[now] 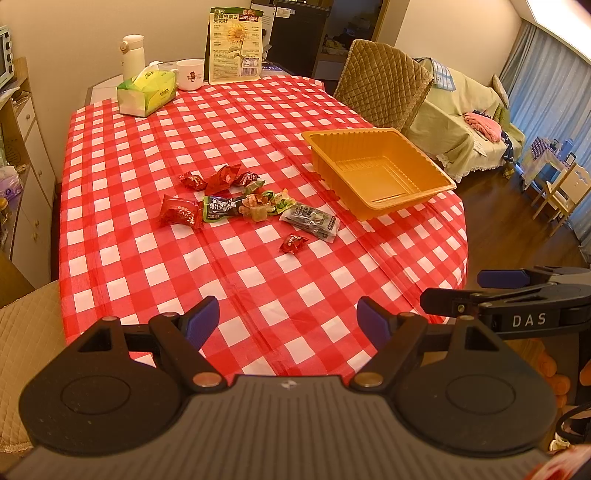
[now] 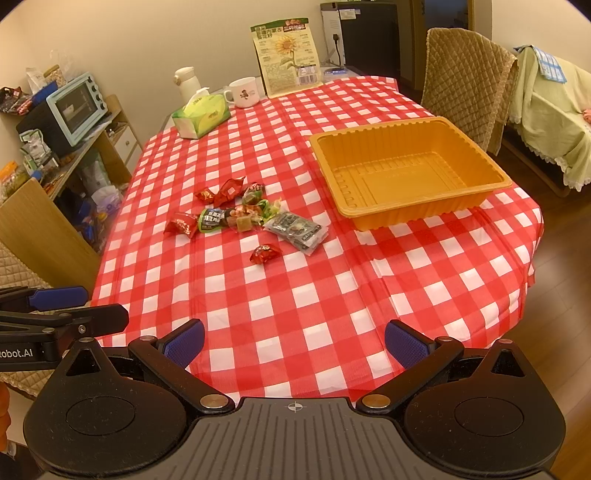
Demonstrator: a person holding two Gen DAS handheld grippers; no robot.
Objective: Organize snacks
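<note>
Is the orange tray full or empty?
Empty. The orange tray shows only its bare ribbed floor in both views; the snack packets lie on the tablecloth beside it.

Warm, yellowish indoor light fills both views evenly, bright enough to read the checks of the table (image 1: 258,122) cloth, with only soft, faint shadows under the things on it. A bright ceiling panel (image 1: 557,22) glares at the upper right of the left wrist view. Fisheye distortion bows the table edges and walls, the corners go dark, and focus stays sharp throughout.

"DAS" marks the right claw (image 1: 532,295); "Robot.AI" marks the left claw (image 2: 59,306).
</note>
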